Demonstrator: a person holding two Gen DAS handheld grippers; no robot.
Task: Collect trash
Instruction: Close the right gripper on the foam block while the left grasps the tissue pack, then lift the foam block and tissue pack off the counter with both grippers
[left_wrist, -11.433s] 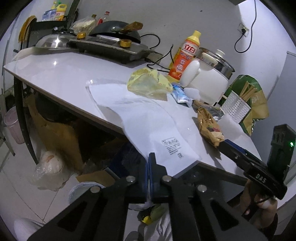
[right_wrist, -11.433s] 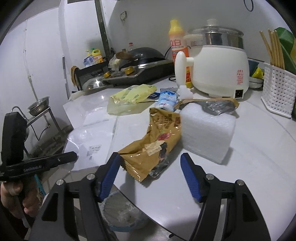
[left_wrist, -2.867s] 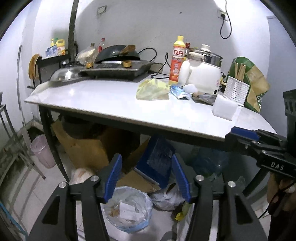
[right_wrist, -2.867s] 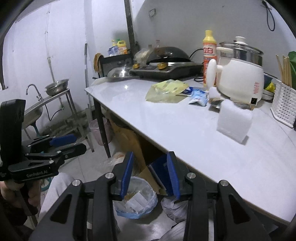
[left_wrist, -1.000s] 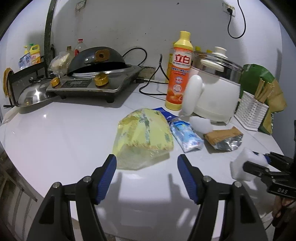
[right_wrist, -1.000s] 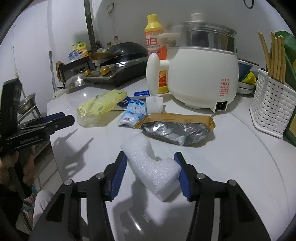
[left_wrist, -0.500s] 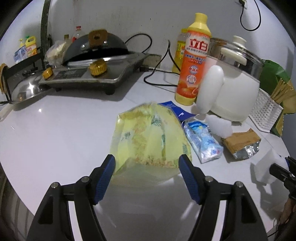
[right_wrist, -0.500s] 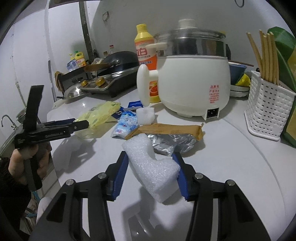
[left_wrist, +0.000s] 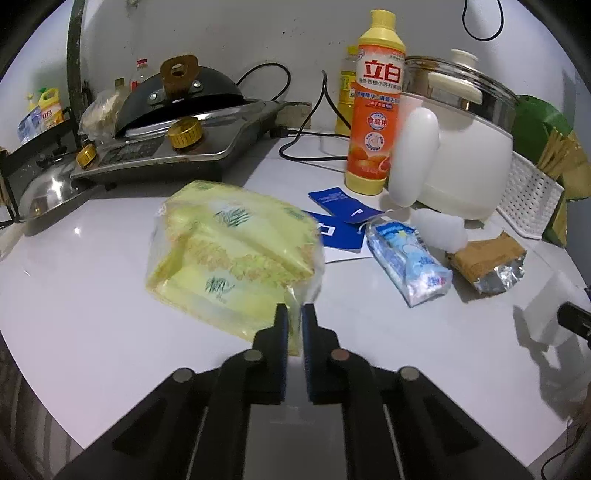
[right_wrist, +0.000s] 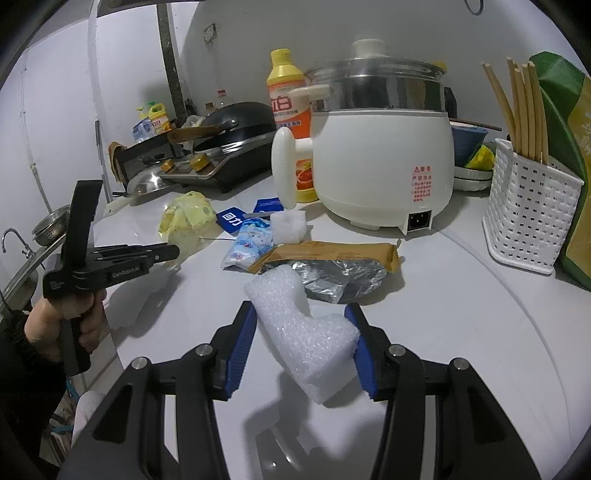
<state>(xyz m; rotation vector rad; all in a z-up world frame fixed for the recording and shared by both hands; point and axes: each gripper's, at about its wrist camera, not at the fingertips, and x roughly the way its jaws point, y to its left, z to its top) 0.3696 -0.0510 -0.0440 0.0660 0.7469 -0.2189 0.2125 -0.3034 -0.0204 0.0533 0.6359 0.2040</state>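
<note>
On the white countertop (left_wrist: 92, 295), straight ahead of my left gripper (left_wrist: 294, 314), lies the yellow plastic bag (left_wrist: 229, 258). Its long axis runs from near-right to far-left in the left wrist view, w/ the near corner pointing at my claw. My left claw is pinched nearly closed on that near edge; thin clear film sits btwn the blue pads. Bag is crinkly, translucent, yellow w/ green print, puffed & creased, flat on the counter.

My right gripper (right_wrist: 301, 332) is part-open, clamped on a white foam block (right_wrist: 303, 328). Block is L-shaped, bubbly-textured, long axis running away from me & tilted up-left; both blue ribbed pads touch its sides. It looks lifted off the counter, shadow beneath.

Other trash btwn the two: a blue-white snack wrapper (left_wrist: 410, 266), glossy, long axis near-right to far-left; a brown wrapper w/ silver foil lining (right_wrist: 332, 262), torn open, lying crosswise just beyond the foam; a small white foam cube (right_wrist: 288, 225) beside the cooker handle; blue card pieces (left_wrist: 340, 218), flat.

Behind: white electric cooker (right_wrist: 384, 162) w/ glass lid, orange dish-soap bottle (left_wrist: 376, 107) upright, black wok on a stove (left_wrist: 177, 144), white lattice basket (right_wrist: 528, 225) w/ chopsticks upright. A hand (right_wrist: 74, 317) grips the left tool's handle in the right wrist view.
</note>
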